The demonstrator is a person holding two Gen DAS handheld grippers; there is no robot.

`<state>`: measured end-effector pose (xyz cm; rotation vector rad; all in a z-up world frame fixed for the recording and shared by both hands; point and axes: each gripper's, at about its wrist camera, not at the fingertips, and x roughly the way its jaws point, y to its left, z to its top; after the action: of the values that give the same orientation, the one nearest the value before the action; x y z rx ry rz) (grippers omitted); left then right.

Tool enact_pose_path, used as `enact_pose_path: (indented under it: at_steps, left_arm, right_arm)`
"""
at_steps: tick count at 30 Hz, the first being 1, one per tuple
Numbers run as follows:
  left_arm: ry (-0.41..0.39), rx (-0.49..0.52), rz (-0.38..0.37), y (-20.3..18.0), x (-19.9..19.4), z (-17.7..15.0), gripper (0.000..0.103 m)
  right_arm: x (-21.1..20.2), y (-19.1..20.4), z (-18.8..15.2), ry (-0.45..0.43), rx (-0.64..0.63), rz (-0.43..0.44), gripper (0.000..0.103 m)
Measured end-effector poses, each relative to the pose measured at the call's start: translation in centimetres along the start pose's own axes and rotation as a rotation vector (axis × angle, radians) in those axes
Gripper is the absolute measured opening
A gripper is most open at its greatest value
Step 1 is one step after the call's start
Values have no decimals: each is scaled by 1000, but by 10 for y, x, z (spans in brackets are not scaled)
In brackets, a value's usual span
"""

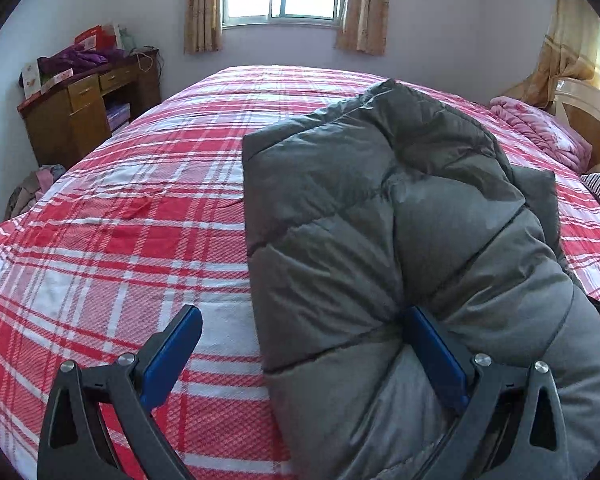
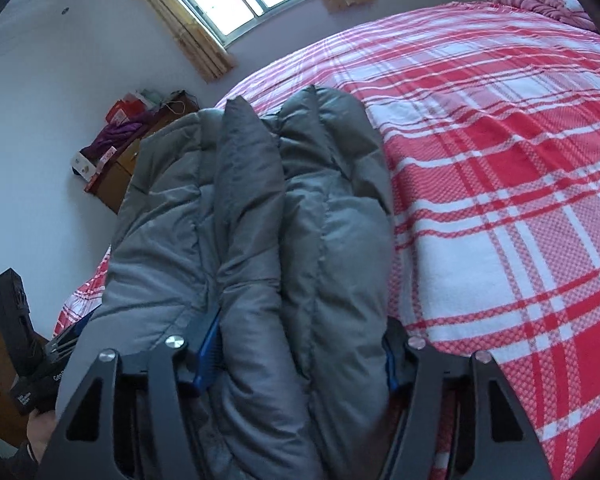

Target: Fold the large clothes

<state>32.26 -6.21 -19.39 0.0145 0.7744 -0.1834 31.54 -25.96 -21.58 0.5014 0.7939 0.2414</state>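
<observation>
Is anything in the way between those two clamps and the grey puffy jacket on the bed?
Nothing visible. The grey jacket already sits between the fingers of the right hand-held gripper, and one finger of the left hand-held gripper presses into its edge. Only the plaid bedspread lies beside it.

A wide bed carries everything, spread with a red-and-white plaid sheet. A folded grey puffer jacket lies on the sheet, reaching the bed's near edge. A crumpled pink blanket is heaped at the headboard end
</observation>
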Motion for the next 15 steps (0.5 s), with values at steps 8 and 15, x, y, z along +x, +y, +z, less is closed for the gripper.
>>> enact_pose_path:
  at_steps: [8, 15]
  left_arm:
    - [11, 141, -121, -32, -8, 5, 34]
    - [-98, 190, -95, -27, -74, 16, 14]
  right_arm:
    - [2, 1, -3, 31, 46, 105, 34]
    - [-32, 16, -19, -53, 45, 191, 23]
